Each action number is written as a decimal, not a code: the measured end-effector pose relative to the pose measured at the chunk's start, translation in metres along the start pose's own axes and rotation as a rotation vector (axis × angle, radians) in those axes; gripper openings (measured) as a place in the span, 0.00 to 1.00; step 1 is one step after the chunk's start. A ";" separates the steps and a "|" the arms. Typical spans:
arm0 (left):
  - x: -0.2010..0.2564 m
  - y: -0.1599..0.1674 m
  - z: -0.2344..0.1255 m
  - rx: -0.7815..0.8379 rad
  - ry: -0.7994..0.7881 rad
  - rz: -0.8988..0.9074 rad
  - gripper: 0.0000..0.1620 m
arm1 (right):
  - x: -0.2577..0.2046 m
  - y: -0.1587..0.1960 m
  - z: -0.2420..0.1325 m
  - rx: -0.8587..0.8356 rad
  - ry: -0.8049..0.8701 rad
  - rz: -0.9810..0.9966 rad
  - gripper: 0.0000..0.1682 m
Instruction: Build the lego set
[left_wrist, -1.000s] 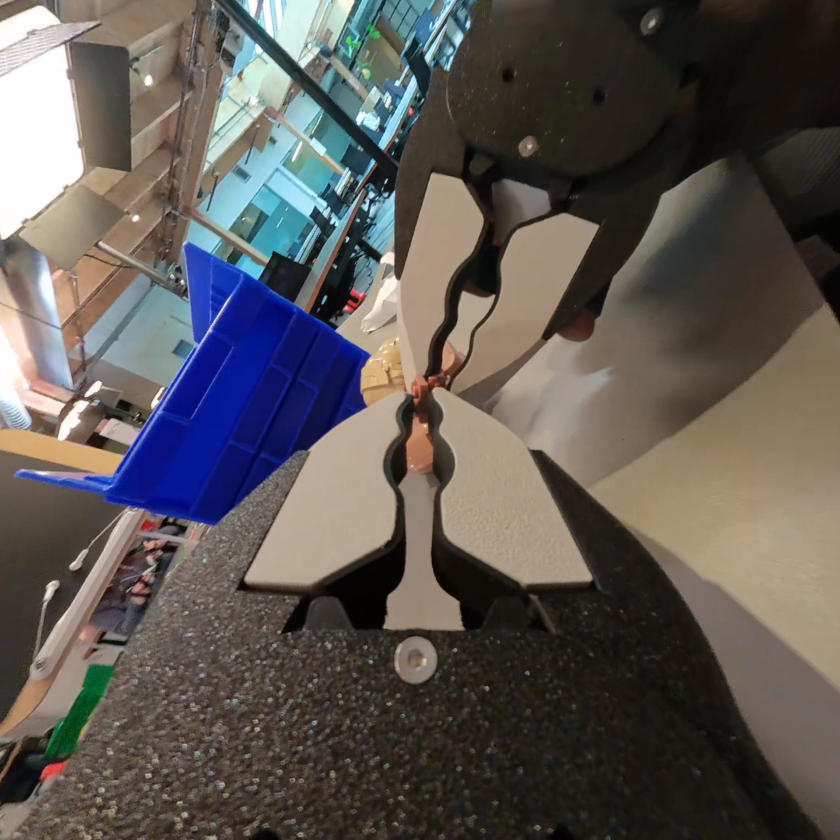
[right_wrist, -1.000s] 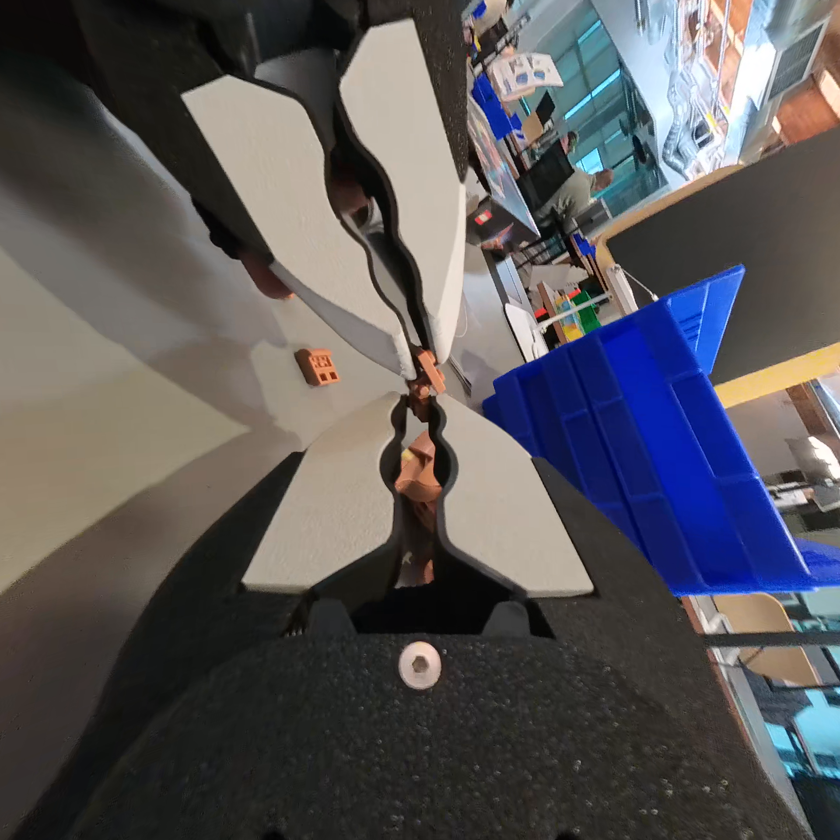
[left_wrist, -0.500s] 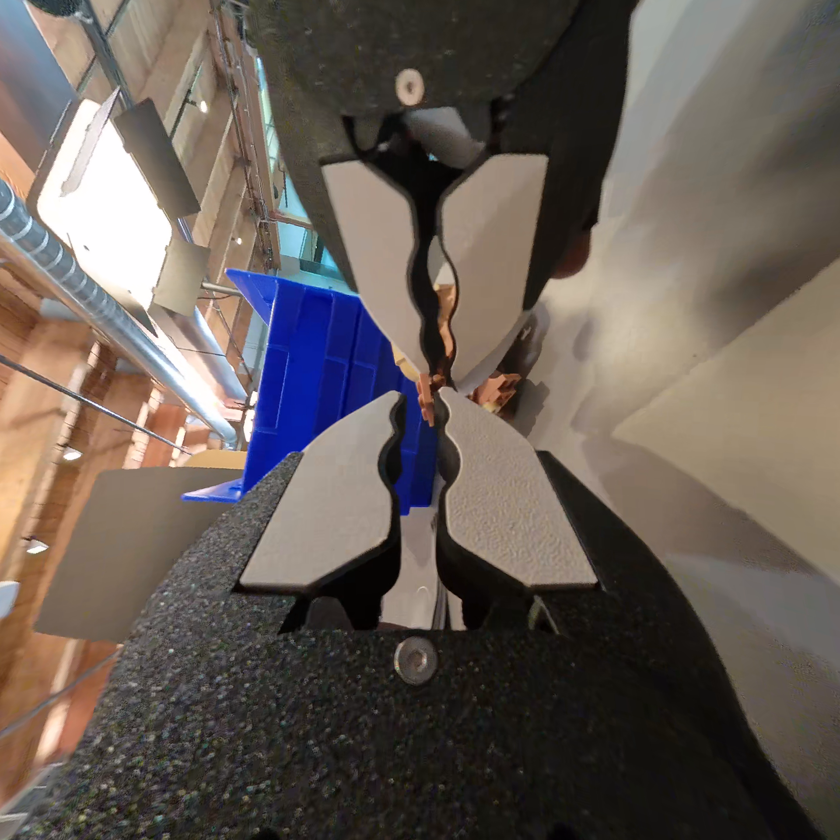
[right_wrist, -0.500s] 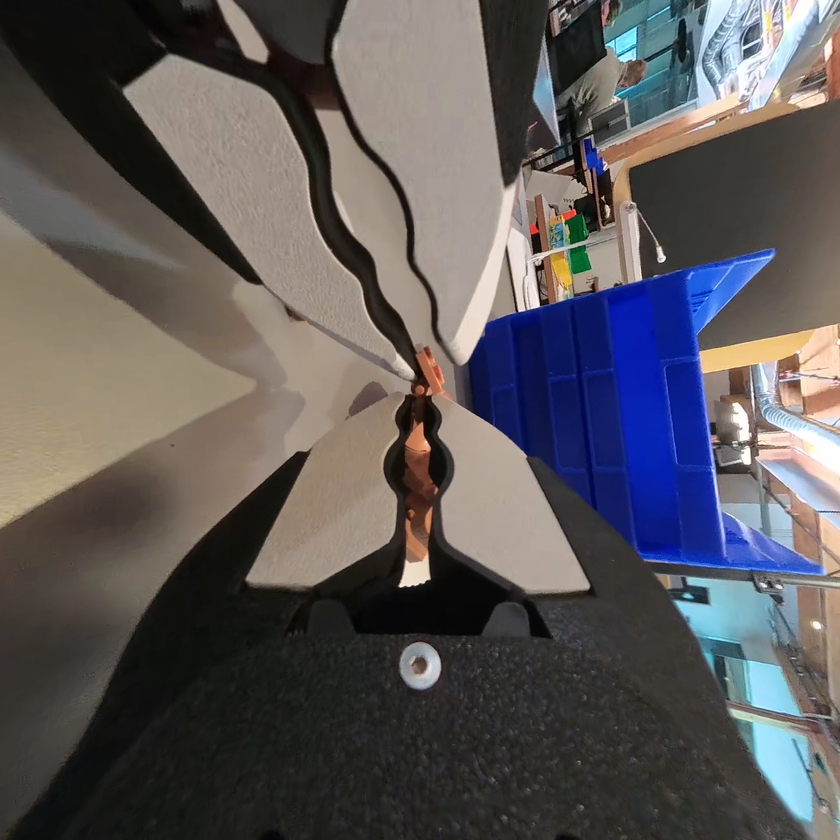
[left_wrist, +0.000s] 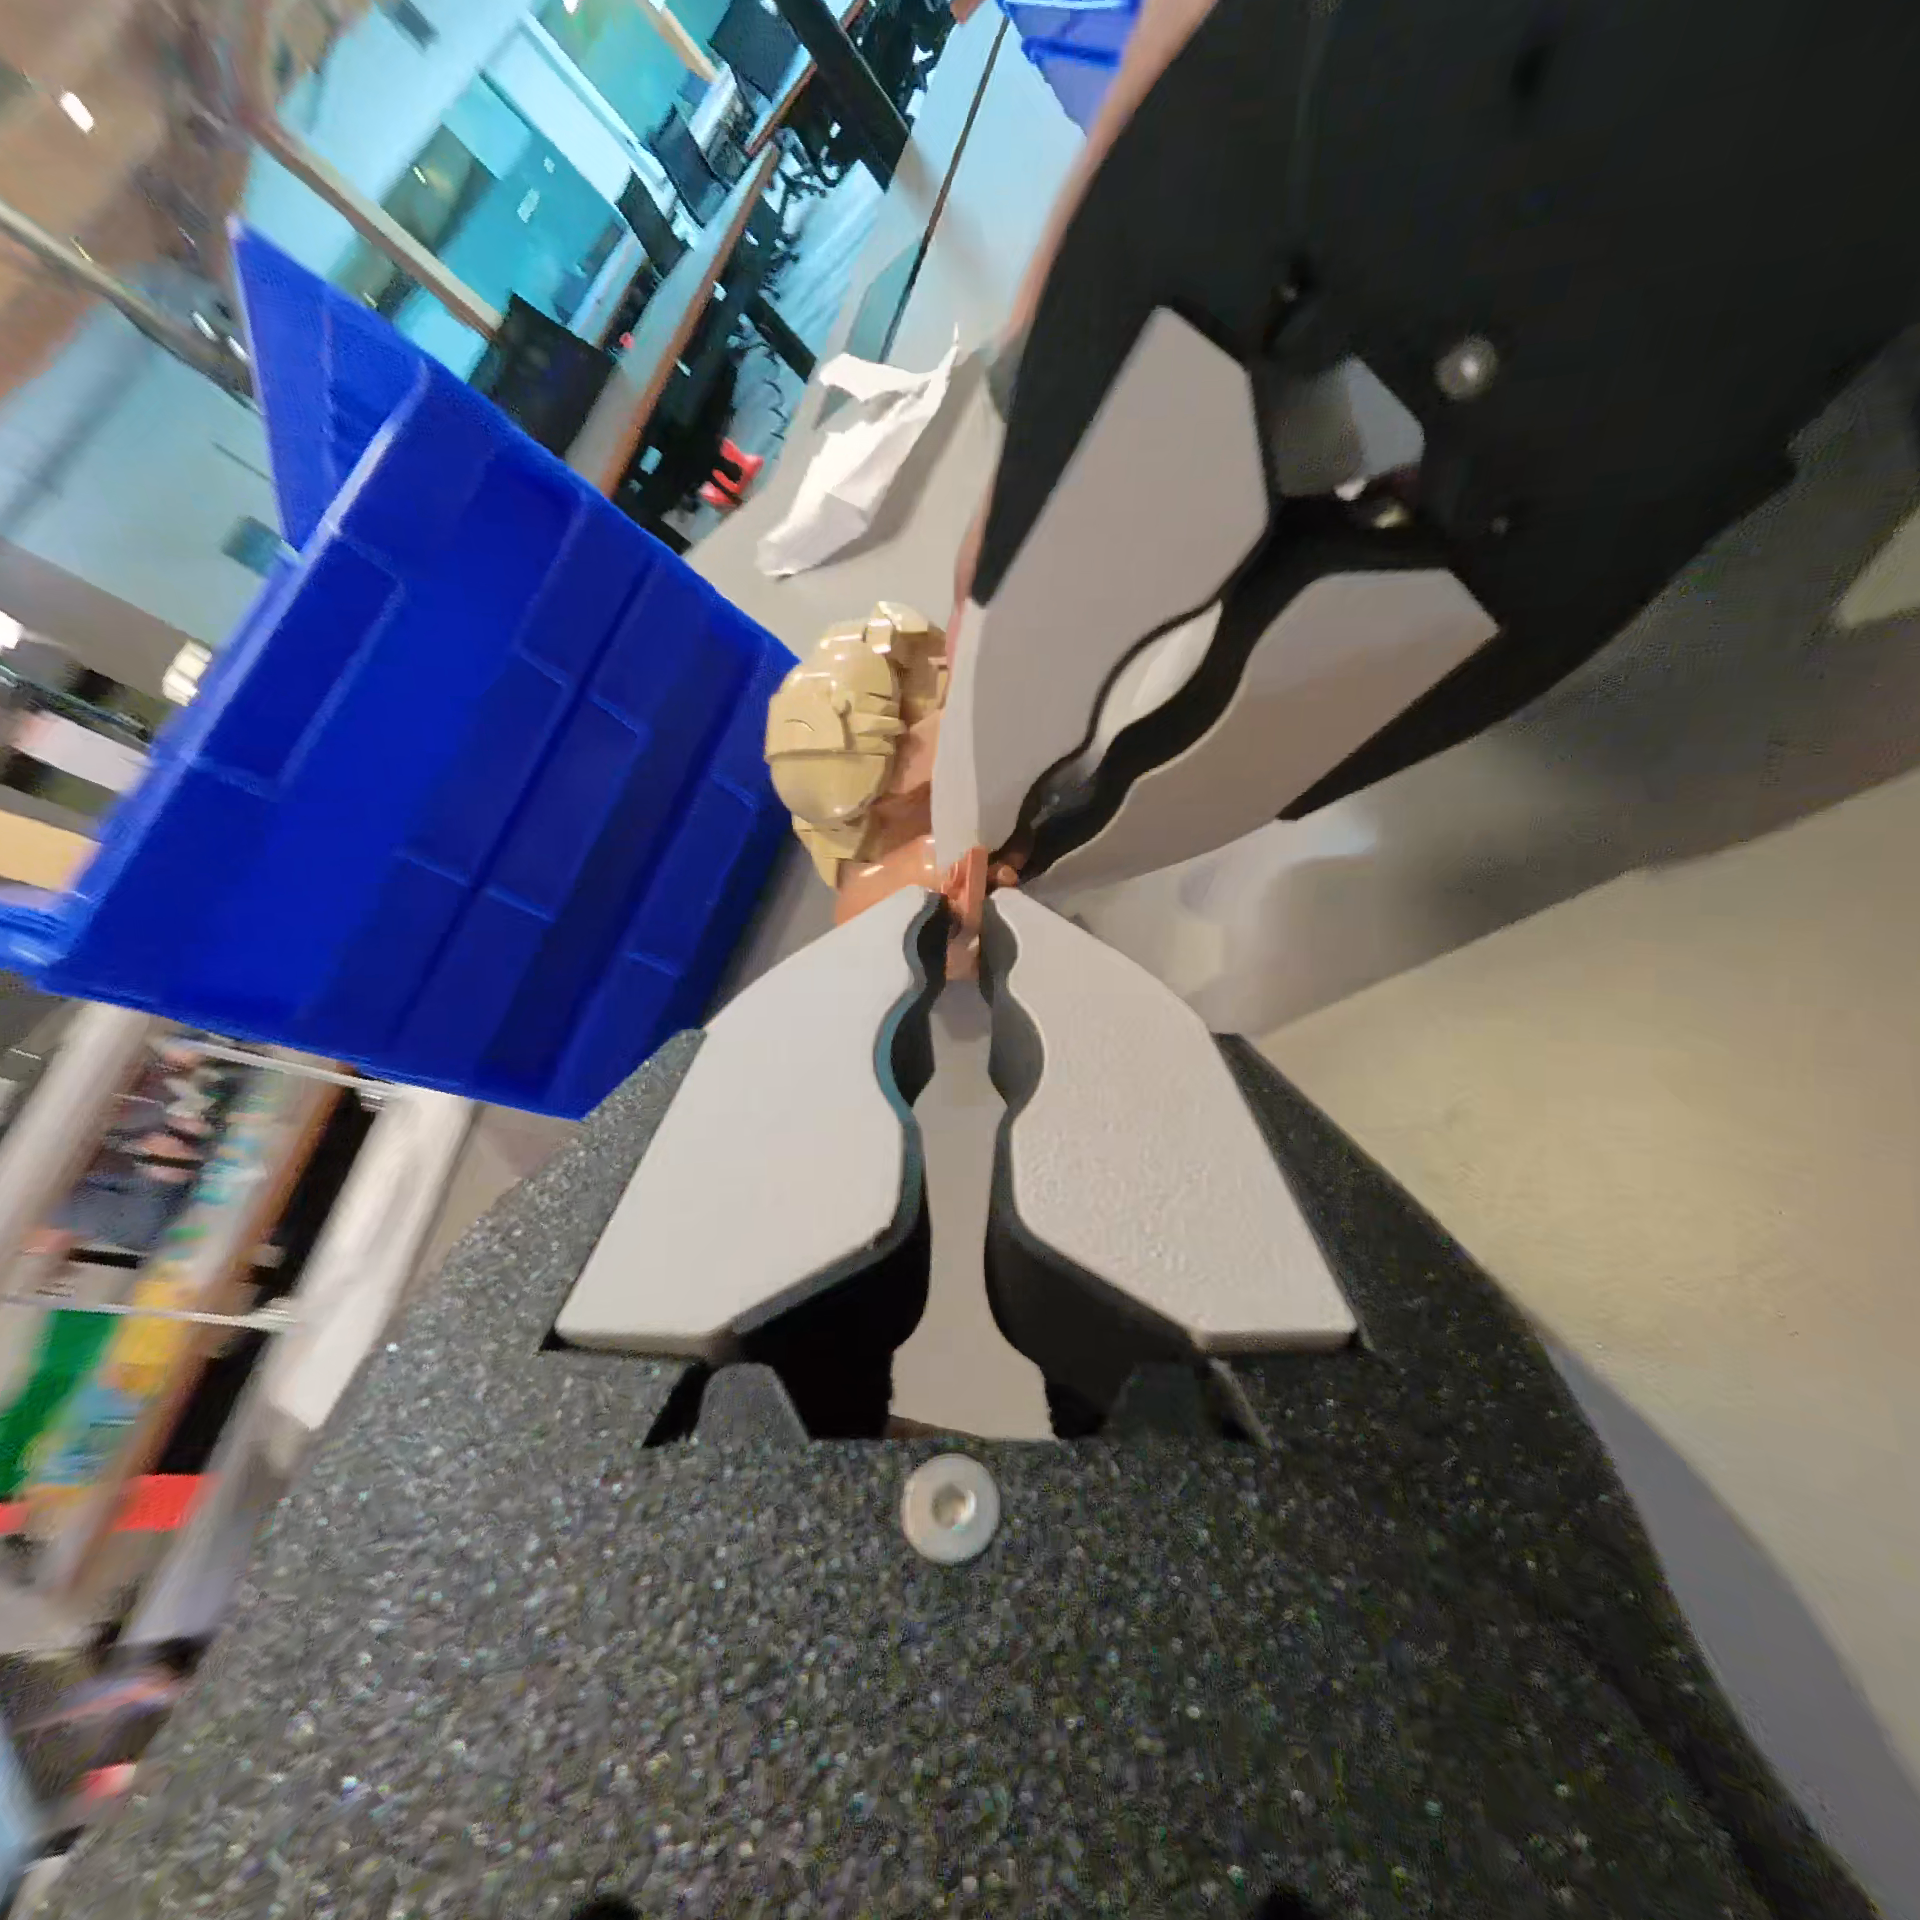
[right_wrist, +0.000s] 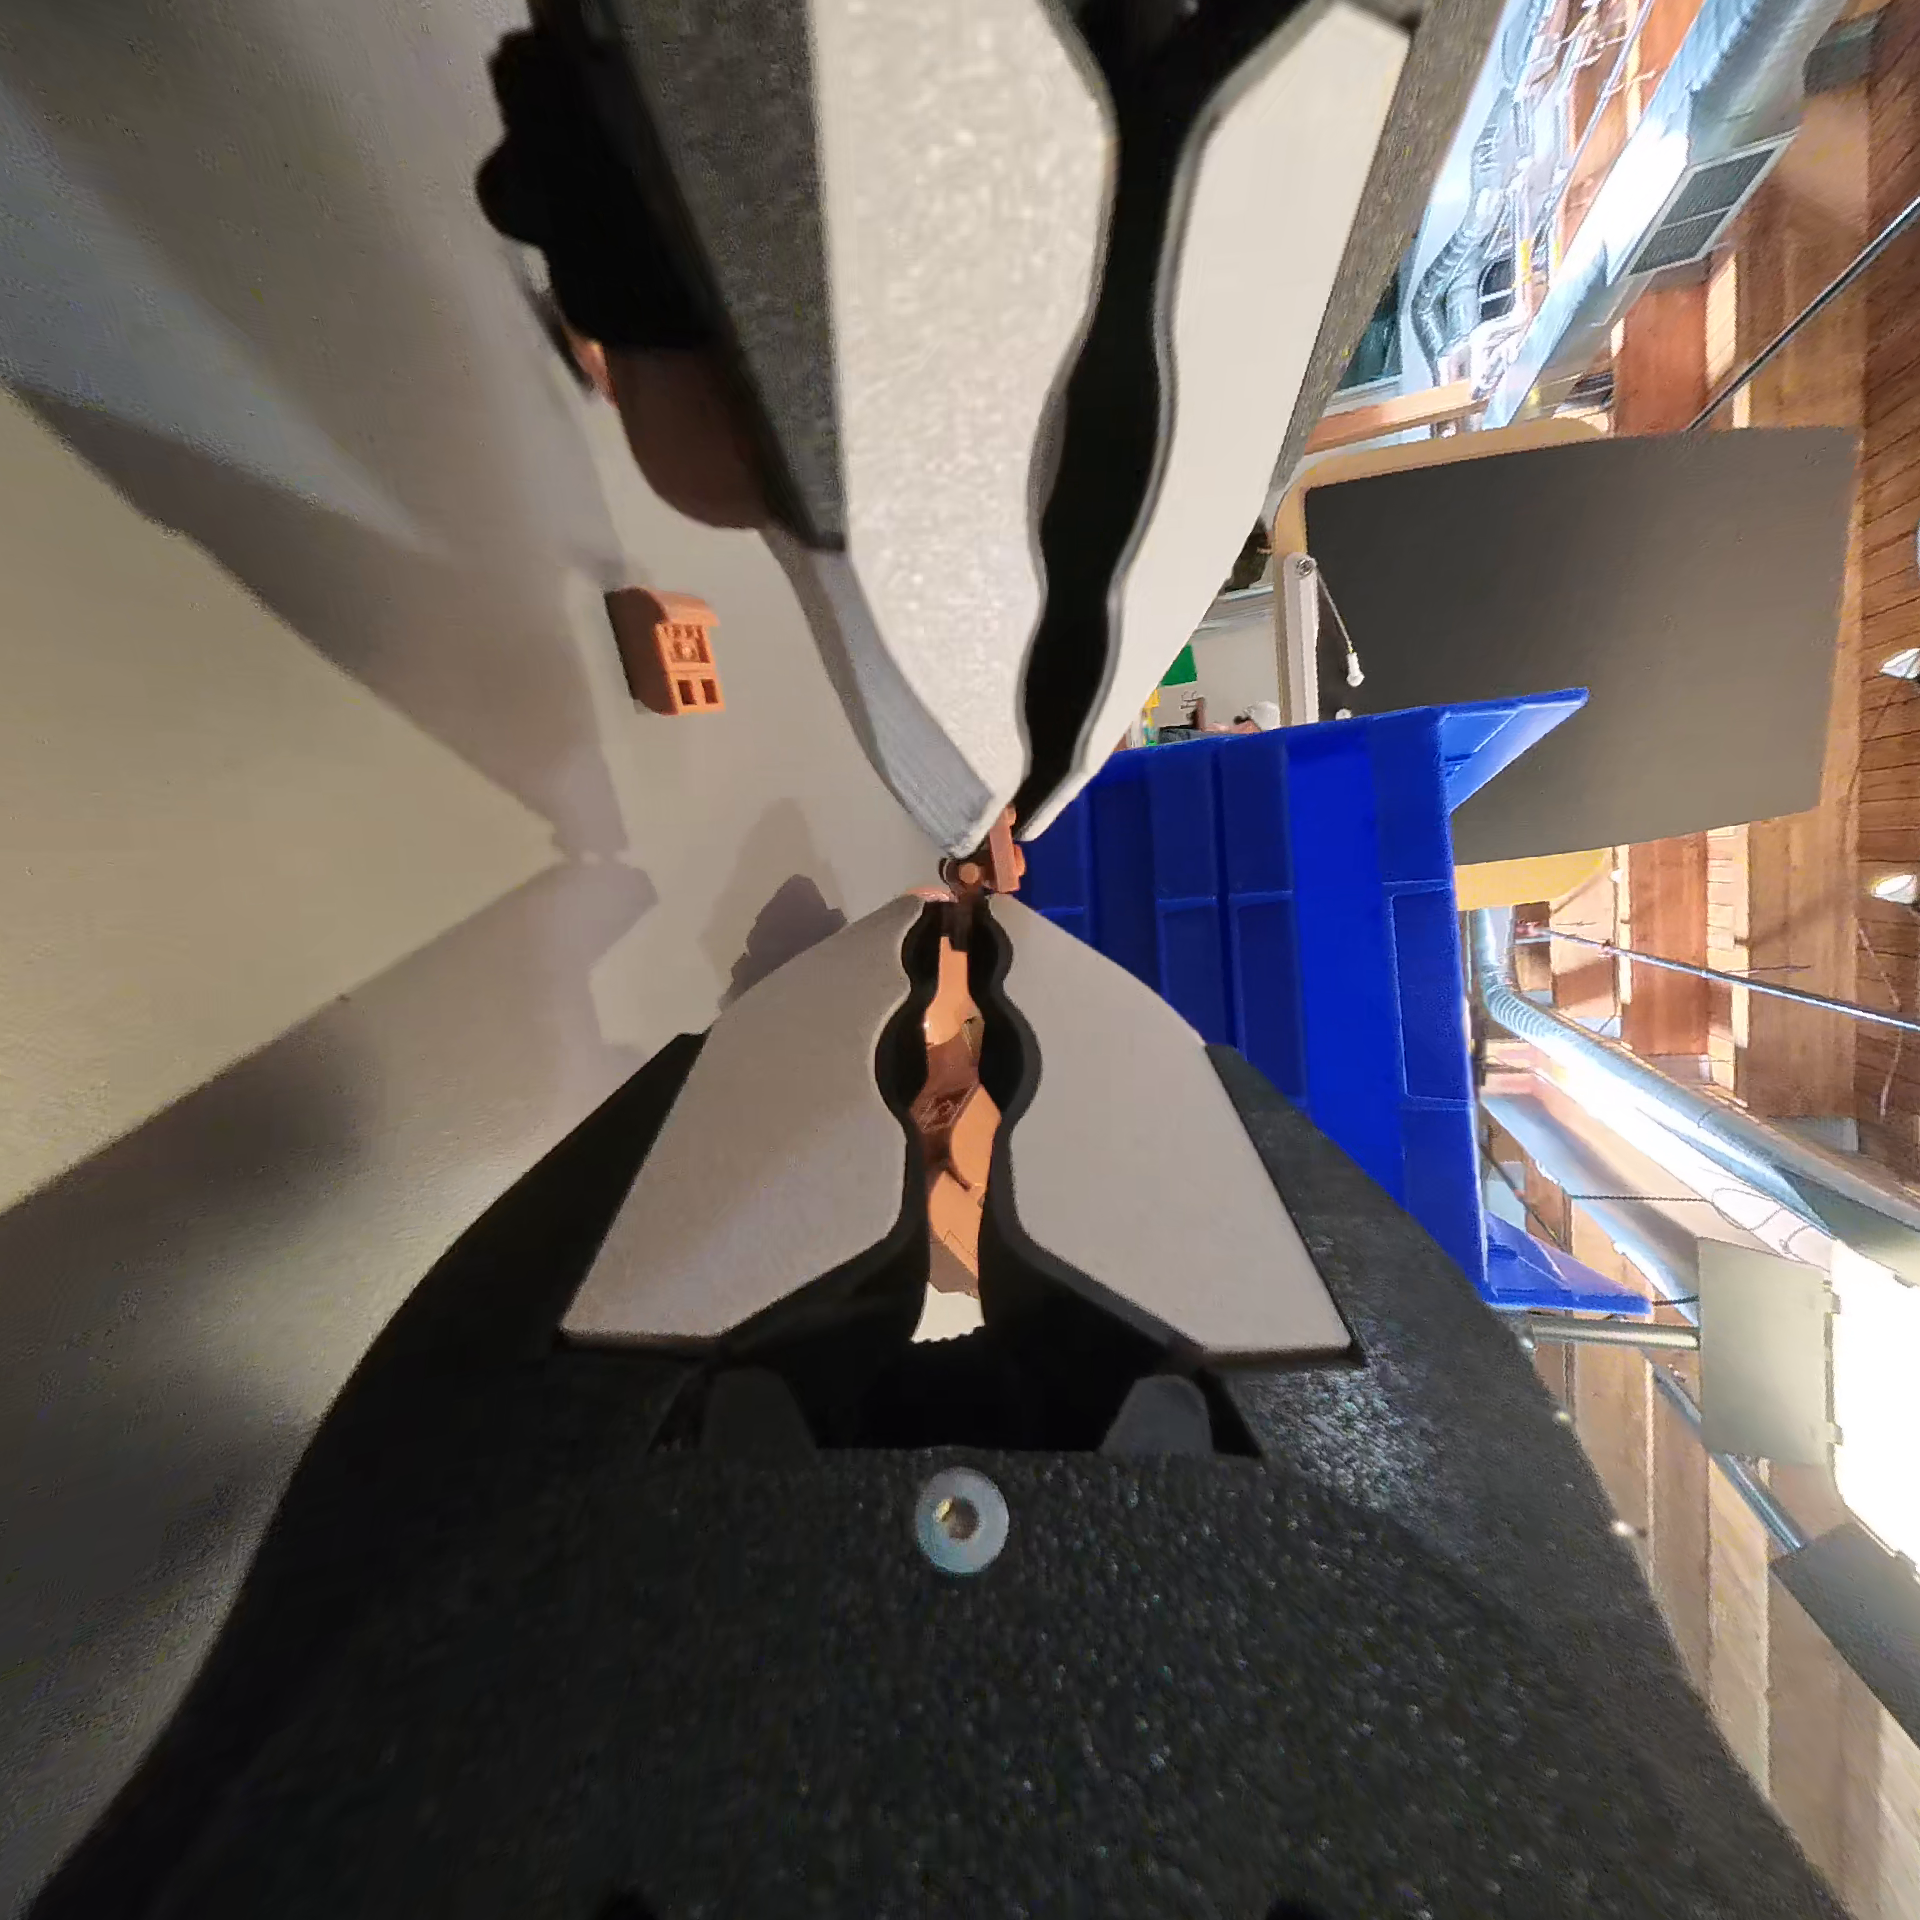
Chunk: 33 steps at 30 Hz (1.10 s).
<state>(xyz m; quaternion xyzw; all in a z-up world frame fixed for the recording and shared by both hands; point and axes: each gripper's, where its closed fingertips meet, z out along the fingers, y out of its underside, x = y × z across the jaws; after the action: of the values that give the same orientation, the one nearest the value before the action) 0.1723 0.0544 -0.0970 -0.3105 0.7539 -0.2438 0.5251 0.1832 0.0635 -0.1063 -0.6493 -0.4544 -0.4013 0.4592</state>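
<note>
Nearby, blue bin (left_wrist: 436, 831) flanks both closed tongs (left_wrist: 961, 914)

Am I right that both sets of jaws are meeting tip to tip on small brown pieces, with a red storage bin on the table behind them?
Not quite: the storage bin is blue, not red, as the left wrist view shows. The rest holds: the left gripper and right gripper meet tip to tip, each shut on a small brown piece.
</note>
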 end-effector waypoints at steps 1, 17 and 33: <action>0.001 0.001 0.001 -0.001 0.025 -0.060 0.04 | -0.001 0.000 0.000 0.003 0.003 -0.005 0.03; 0.000 0.000 0.001 0.070 0.213 -0.541 0.04 | 0.003 0.001 0.001 0.018 0.072 -0.043 0.03; -0.039 0.002 -0.014 0.238 0.078 -0.910 0.03 | 0.048 0.015 -0.011 0.056 0.202 0.367 0.03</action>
<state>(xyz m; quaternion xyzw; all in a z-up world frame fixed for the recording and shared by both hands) 0.1688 0.0845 -0.0692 -0.5374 0.5273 -0.5455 0.3683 0.2089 0.0616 -0.0618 -0.6646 -0.2912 -0.3614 0.5856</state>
